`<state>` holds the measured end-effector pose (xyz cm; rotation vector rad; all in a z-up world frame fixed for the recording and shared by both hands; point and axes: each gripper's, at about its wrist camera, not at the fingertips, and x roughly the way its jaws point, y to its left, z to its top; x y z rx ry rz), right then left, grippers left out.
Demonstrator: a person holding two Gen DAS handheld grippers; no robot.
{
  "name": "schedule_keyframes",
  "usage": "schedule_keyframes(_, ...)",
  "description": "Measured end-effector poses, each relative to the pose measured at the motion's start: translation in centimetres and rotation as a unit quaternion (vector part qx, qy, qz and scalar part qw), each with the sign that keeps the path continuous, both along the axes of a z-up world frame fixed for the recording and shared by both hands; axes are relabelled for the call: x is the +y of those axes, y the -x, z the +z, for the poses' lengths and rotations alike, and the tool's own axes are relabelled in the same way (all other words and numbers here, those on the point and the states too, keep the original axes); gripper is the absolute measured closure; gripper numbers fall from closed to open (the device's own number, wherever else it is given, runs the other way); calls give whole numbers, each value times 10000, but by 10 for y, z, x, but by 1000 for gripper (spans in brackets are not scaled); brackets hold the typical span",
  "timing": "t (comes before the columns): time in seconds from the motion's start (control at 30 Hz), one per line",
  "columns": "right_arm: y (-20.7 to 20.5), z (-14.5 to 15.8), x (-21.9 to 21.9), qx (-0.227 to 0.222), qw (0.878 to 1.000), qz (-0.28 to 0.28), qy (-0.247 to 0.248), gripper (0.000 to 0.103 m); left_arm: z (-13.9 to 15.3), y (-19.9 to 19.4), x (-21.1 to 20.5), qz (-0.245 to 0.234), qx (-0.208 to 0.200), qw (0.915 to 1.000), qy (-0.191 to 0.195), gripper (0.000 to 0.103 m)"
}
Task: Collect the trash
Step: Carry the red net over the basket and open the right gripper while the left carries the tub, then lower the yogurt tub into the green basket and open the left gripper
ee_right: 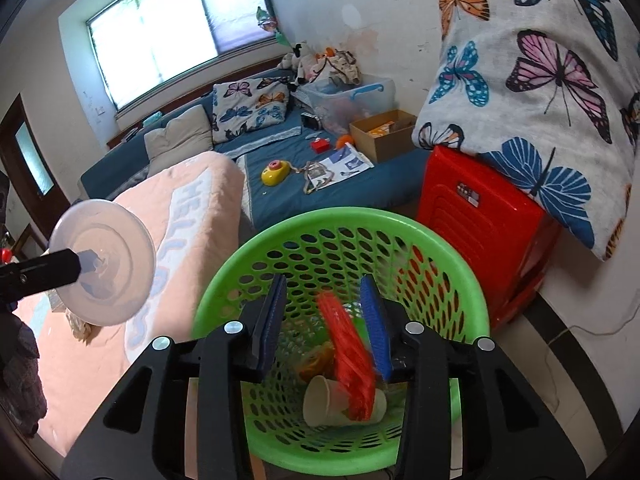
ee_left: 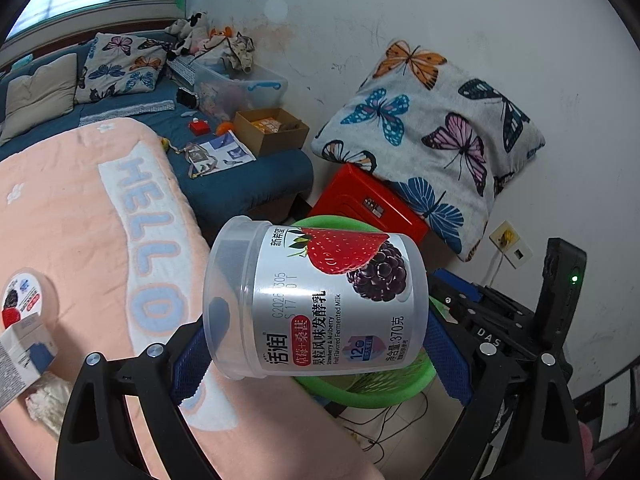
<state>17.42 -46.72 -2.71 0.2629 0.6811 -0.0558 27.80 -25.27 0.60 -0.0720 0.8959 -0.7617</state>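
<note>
- Left gripper (ee_left: 316,344) clamped the clear plastic strawberry-mulberry yogurt tub (ee_left: 316,300), tilted sideways above the green perforated plastic waste basket (ee_left: 360,394).
- Right gripper (ee_right: 326,328) hung over the basket, fingers apart, holding nothing; blurred red mesh piece (ee_right: 352,360) between them.

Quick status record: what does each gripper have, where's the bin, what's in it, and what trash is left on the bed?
left gripper: shut on yogurt tub, held on its side, near the bin's rim
right gripper: open over the bin; red mesh piece, blurred, between the fingers
bin: green basket on the floor beside the bed
bin contents: paper cup, some orange-brown item, unclear
left on bed: foil lid, small carton, crumpled tissue on pink blanket
</note>
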Motion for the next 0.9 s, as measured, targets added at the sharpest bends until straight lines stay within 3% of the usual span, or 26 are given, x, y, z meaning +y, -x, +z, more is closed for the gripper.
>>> schedule_keyframes(0.5,27,1,-16,-86,9996,-257,-32,55,-30,-7,-49,-298,238,9984,-412,14)
schedule_keyframes(0.9,40,5,-17,-131,9995,-293,-42,54,-39,0,-65,-491,288,9973,-467,12)
